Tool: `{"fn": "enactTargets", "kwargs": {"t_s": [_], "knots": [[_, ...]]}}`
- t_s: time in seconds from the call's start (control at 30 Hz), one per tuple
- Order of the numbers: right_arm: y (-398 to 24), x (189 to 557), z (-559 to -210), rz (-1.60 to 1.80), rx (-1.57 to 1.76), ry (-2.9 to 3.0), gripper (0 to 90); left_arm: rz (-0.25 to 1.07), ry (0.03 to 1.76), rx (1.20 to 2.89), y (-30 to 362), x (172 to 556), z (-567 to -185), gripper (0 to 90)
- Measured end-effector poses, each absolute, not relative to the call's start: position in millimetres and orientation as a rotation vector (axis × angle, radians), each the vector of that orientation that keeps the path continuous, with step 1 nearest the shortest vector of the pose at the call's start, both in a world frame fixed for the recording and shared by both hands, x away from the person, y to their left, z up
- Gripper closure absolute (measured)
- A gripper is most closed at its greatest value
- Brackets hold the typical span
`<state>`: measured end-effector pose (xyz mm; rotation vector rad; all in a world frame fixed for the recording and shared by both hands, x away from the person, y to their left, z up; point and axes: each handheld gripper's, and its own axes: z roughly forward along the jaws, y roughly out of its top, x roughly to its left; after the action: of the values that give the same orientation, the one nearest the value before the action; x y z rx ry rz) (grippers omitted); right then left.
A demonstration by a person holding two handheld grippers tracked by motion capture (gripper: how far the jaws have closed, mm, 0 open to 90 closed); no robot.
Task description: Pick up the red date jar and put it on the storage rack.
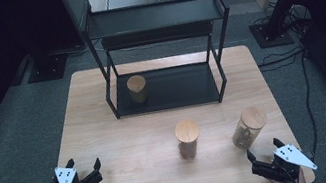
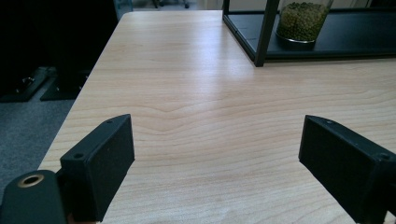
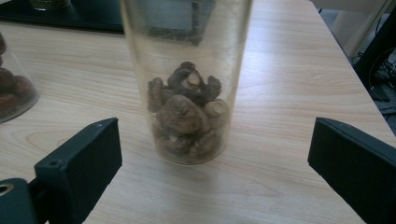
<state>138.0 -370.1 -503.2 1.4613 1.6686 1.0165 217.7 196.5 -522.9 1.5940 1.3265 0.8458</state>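
**Right jaws lined up on mushroom jar, no contact yet**

Right gripper (image 3: pixel 212 158): jaws spread wide, empty, black pads flanking the mushroom jar (image 3: pixel 187 88) at centre of the right gripper view, clear counter showing on both sides. In the high view, right gripper (image 1: pixel 265 150) at lower right of frame, jar (image 1: pixel 248 127) just above it, wooden lid on, standing upright.

Left gripper (image 2: pixel 215 154): jaws wide apart, holding nothing, bare counter (image 2: pixel 196 93) between them; parked at lower left of the high view (image 1: pixel 83 164).

Farther out: second jar (image 1: pixel 187 139) at centre, well apart from the first; third jar (image 1: pixel 137 89) on the bottom tier of the black shelf (image 1: pixel 156 19), upper middle.

Likely step: reach and grasp. Advance level, keep jar centred between pads, close below the lid on the straight glass wall. Risk judged: nudging with one pad first, tipping the tall jar.
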Motion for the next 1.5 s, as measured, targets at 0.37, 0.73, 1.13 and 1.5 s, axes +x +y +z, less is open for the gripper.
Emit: {"fn": "enactTargets", "kwargs": {"t_s": [0.37, 0.73, 1.13, 1.5], "knots": [[-354.1, 137.6, -502.8, 1.017, 1.430, 1.708, 2.5, 0.838, 1.330, 1.606, 196.0, 218.8, -522.8, 10.6], [-335.8, 139.5, -502.1, 1.033, 1.404, 1.750, 2.5, 0.834, 1.332, 1.603, 196.4, 219.0, -522.9, 10.6], [-318.2, 142.1, -501.3, 1.055, 1.370, 1.786, 2.5, 0.831, 1.332, 1.605, 196.3, 219.2, -522.9, 10.6], [-303.4, 144.6, -499.1, 1.076, 1.345, 1.811, 2.5, 0.829, 1.333, 1.602, 196.7, 219.1, -522.8, 10.6]]}}
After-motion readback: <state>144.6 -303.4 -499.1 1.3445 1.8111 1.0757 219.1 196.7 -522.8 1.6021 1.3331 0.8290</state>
